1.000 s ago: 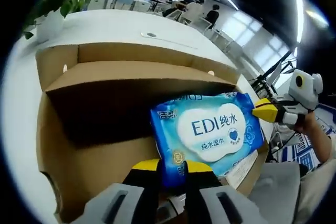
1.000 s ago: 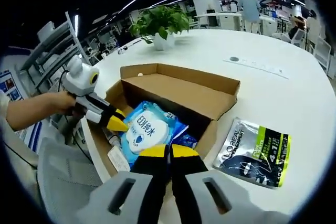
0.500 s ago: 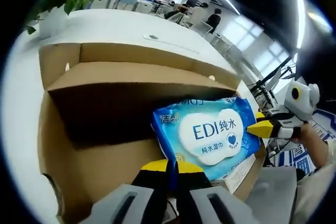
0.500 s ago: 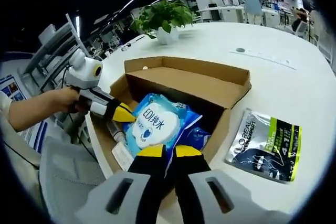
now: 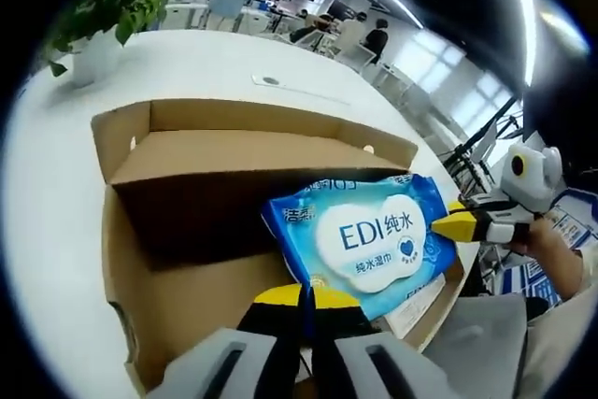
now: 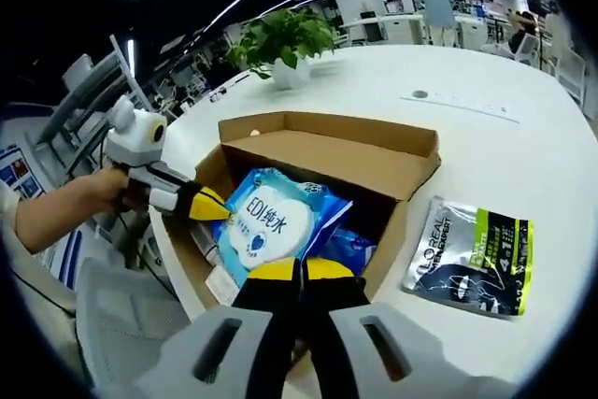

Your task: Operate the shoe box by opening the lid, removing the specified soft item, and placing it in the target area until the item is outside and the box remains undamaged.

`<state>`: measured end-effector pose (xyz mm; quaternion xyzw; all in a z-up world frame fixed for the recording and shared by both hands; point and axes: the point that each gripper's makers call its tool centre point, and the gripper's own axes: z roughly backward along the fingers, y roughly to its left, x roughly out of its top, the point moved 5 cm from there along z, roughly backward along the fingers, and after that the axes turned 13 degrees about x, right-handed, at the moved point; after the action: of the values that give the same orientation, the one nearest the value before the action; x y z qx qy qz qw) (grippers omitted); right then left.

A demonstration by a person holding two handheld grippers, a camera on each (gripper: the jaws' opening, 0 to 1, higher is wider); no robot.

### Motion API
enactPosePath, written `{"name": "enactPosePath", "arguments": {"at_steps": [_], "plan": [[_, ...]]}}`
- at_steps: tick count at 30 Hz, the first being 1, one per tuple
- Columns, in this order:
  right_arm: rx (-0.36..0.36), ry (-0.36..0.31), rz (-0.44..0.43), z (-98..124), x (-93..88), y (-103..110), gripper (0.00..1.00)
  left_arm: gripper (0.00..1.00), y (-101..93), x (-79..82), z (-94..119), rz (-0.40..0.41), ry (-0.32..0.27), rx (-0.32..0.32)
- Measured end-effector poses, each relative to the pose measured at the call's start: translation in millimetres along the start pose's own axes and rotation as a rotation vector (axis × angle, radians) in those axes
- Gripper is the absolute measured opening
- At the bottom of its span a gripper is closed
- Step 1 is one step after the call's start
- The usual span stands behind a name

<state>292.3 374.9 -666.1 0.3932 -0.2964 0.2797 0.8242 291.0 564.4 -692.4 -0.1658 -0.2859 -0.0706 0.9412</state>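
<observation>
Left gripper view: both the left gripper [image 5: 304,292] and right gripper [image 5: 441,224] pinch the wet-wipes pack [image 5: 369,240] above the open shoe box [image 5: 168,231]; removal is underway; next, carry it to the counter [image 6: 505,156] beside the sachet [image 6: 472,254].

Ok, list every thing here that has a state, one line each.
shoe box: open, lid flap folded back.
wet wipes pack: sealed, lifted above the box, gripped at two edges.
left tongs: shut on the wet wipes pack.
right tongs: shut on the wet wipes pack.
L'Oreal pouch: lying flat on the table beside the box.
</observation>
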Motion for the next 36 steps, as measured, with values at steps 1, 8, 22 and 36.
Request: {"name": "enactPosePath", "arguments": {"at_steps": [1,8,22,36], "plan": [[0.0,-0.001,0.0,1,0.4,1,0.0,0.0,-0.3,0.9,1,0.001,-0.003,0.0],[0.014,-0.021,-0.026,13,4.8,3,0.0,0.0,-10.5,8.2,17,-0.021,-0.023,-0.008],[-0.003,-0.042,-0.042,39,8.9,-4,0.0,0.0,-35.2,22.4,26,-0.067,-0.043,-0.013],[-0.052,-0.059,-0.053,72,10.6,-25,0.0,0.0,-69.7,37.5,17,-0.113,-0.043,-0.035]]}}
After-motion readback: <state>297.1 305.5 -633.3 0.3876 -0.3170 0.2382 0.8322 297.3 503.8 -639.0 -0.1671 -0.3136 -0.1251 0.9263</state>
